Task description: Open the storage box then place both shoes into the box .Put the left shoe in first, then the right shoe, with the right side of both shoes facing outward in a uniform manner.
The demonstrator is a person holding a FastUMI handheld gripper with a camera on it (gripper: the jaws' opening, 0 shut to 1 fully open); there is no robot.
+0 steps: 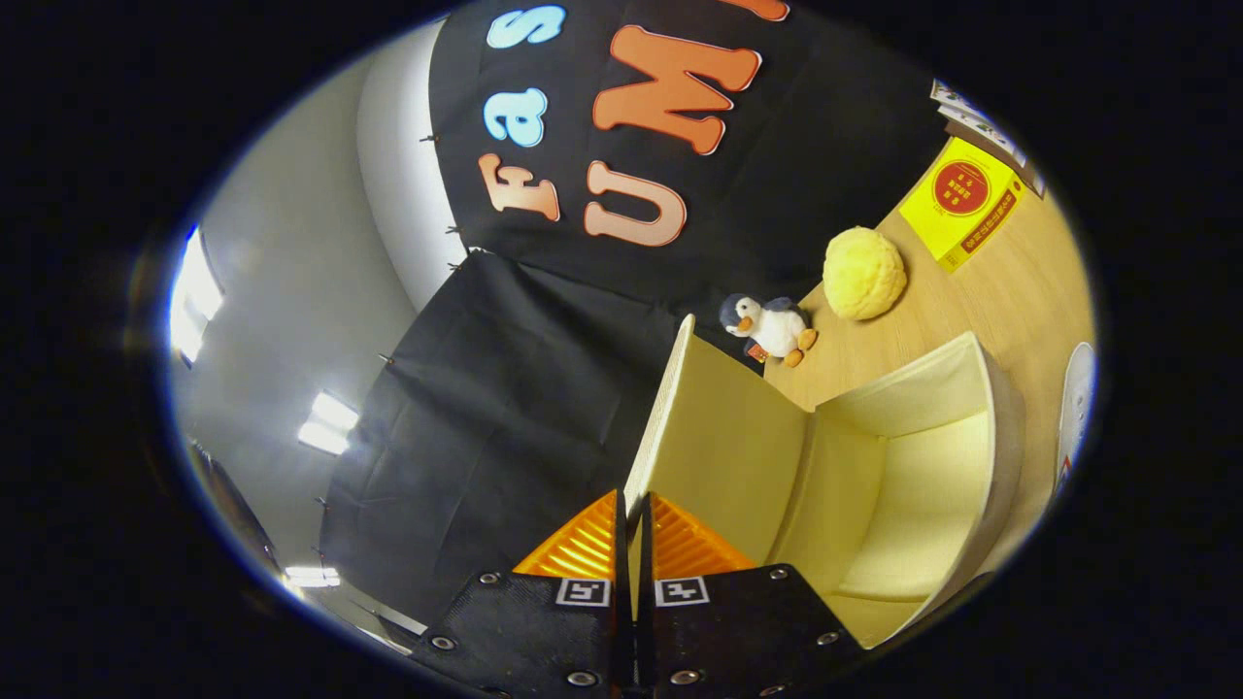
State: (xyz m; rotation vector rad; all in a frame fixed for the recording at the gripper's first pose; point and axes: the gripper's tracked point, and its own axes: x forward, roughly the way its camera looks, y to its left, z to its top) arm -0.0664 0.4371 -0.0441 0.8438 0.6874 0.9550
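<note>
Storage box [903, 485], cream-coloured, is seen on the wooden table [1010, 291], just ahead of the fingers and a little to one side of them, with its inside bare and open to the camera. Its lid [714, 447] is swung open and stands on edge, and the thin edge of this lid runs down into the narrow gap between the two fingers. The gripper [633, 534] is closed almost fully, and the lid edge is held between both fingers, which are pressed on it from the two sides.

Beyond the box, a round yellow plush ball [863, 273] is placed on the table, near the black cloth wall [505, 408]. A flat yellow packet [961, 201] with a red circle is laid further away on the table, well apart from the box. A small penguin toy [772, 328] is found between the lid's top and the yellow ball, close to the wall. A part of a white object [1076, 398] is seen past the far side of the box; what it is cannot be told.
</note>
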